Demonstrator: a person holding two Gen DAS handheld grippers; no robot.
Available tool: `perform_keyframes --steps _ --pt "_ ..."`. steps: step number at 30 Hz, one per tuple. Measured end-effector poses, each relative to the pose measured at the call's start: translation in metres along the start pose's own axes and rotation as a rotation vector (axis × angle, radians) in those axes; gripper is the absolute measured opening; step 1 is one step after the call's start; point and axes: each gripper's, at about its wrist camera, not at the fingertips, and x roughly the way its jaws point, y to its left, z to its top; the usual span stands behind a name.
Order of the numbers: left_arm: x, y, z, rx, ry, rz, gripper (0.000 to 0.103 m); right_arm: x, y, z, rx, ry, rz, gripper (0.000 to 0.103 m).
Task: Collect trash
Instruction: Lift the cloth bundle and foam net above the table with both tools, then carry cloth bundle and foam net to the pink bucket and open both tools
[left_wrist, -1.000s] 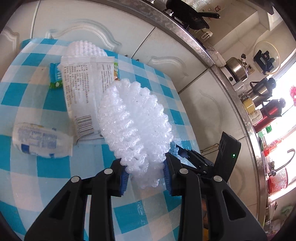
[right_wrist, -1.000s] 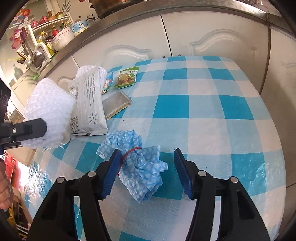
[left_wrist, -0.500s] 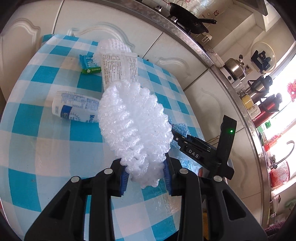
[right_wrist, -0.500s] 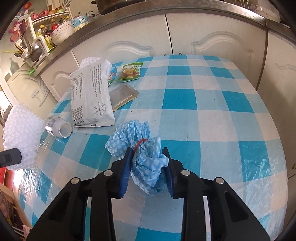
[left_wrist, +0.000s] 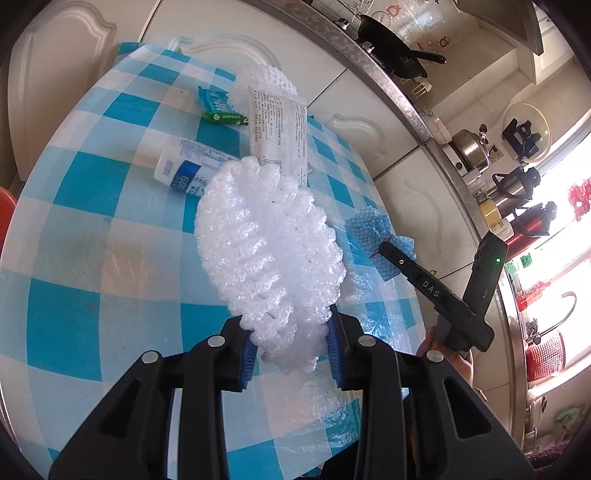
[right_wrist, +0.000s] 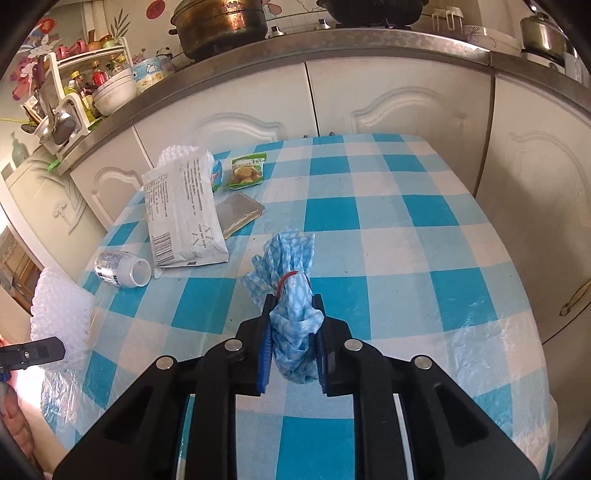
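The right gripper has its blue pads on either side of a crumpled blue-and-white cloth tied with a red band, and its jaws are closing on the bundle, which stands up between them above the checked tablecloth. The left gripper is clamped on the lower end of a white foam fruit net, which rises from its pads over the table.

Just past the cloth, toward the left of the right wrist view, a white plastic bottle lies on its side with its open mouth facing the camera. Beside it a large white printed packet lies flat, its corner overlapping a silvery foil pouch. Behind those sit a green snack packet, a small blue wrapper and a second white foam net tucked under the packet's far end.

Beyond the table stand white cabinet doors beneath a steel counter edge, with a large brass-coloured pot on top.
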Motion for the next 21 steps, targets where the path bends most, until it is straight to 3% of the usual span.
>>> perform_keyframes --steps 9,21 --pt "-0.024 0.024 -0.006 -0.046 -0.041 -0.005 0.033 -0.030 0.033 0.018 -0.068 -0.070 -0.001 0.019" --pt "-0.062 0.048 -0.007 -0.094 -0.124 -0.007 0.033 -0.043 0.109 0.040 -0.196 -0.123 0.076 0.019"
